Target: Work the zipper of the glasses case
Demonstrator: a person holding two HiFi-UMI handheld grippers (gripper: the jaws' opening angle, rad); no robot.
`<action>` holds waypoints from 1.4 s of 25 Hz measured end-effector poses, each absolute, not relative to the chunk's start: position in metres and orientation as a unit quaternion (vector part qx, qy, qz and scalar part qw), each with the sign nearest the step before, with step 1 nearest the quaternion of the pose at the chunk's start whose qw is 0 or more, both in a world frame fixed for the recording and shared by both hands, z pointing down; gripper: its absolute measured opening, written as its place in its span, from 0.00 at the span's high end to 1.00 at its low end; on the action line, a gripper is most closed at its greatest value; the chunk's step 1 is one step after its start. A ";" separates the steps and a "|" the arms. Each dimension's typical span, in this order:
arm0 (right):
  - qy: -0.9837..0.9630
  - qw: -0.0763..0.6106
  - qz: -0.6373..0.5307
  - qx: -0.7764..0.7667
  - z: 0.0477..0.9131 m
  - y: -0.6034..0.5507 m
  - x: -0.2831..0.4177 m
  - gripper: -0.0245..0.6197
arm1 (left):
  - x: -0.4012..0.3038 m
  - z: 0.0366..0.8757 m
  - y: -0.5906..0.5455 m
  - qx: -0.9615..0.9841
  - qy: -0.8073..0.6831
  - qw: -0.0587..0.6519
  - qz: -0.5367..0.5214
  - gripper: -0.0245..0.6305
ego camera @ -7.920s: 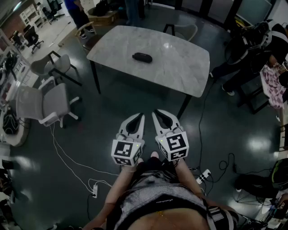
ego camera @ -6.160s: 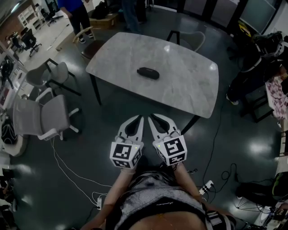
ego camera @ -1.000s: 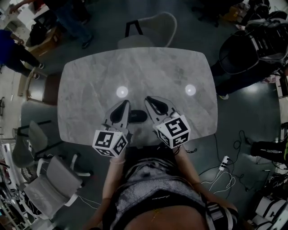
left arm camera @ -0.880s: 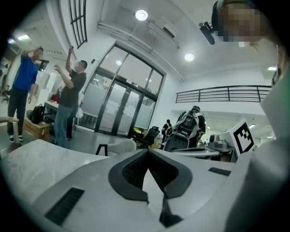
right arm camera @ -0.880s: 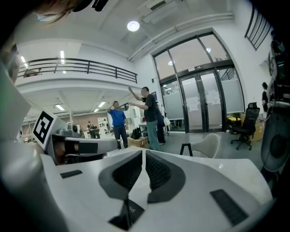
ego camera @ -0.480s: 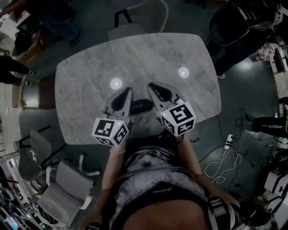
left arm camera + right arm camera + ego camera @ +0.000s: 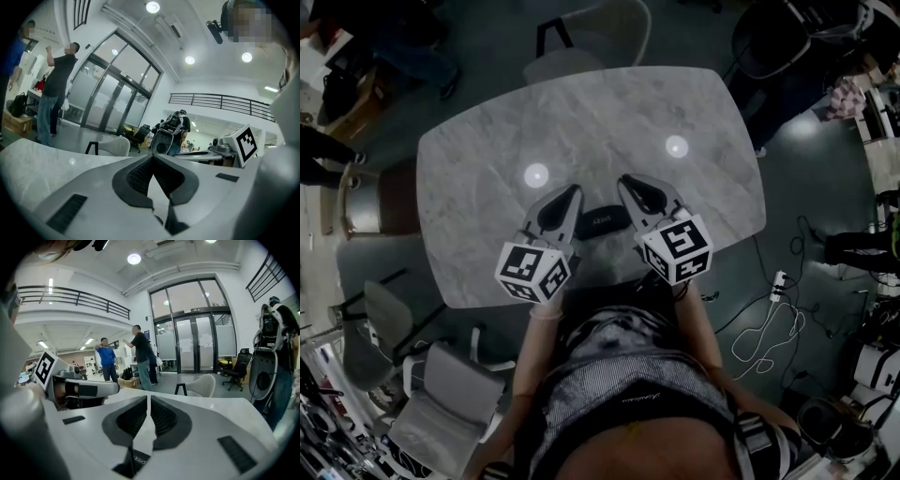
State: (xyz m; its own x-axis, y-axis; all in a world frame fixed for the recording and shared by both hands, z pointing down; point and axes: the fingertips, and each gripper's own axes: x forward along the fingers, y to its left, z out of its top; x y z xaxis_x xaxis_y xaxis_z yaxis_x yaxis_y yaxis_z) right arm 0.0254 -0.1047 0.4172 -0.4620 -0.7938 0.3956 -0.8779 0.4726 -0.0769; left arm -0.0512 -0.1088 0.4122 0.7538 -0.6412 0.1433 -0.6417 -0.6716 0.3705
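The glasses case (image 7: 602, 220) is a dark oblong lying on the grey marble table (image 7: 487, 159) near its front edge. My left gripper (image 7: 575, 190) hovers just left of the case, jaws shut with nothing between them. My right gripper (image 7: 624, 179) hovers just right of it, also shut and empty. Both point away from me over the table. In the left gripper view the jaws (image 7: 152, 156) meet at their tips. The right gripper's jaws (image 7: 148, 397) also stand together, and the dark case (image 7: 135, 465) shows below them.
A pale chair (image 7: 598, 36) stands at the table's far side, and grey office chairs (image 7: 431, 412) stand at the near left. Two ceiling lights glare on the tabletop (image 7: 535, 174). People stand beyond the table (image 7: 140, 357). Cables and a power strip (image 7: 773, 286) lie on the floor at the right.
Both grippers have moved a little forward and lower over the table and now flank the case, which shows more fully between them. Their jaws have stayed shut.
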 end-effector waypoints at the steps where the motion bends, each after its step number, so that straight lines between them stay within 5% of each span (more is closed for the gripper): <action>1: -0.844 0.155 0.139 0.495 0.419 -0.104 0.023 0.85 | -0.053 0.413 -0.109 0.915 -0.348 0.204 0.002 0.96; 35: -0.814 0.307 0.224 0.440 0.556 -0.095 0.021 0.85 | -0.059 0.550 -0.094 0.895 -0.265 0.338 0.124 0.96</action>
State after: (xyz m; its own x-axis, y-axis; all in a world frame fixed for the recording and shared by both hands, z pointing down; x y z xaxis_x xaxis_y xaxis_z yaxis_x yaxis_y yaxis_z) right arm 0.0211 -0.0950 0.5558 -0.4248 -0.5779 0.6968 -0.8529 0.5136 -0.0939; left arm -0.0594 -0.0944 0.5496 0.8292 -0.3902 0.4002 -0.5574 -0.6309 0.5397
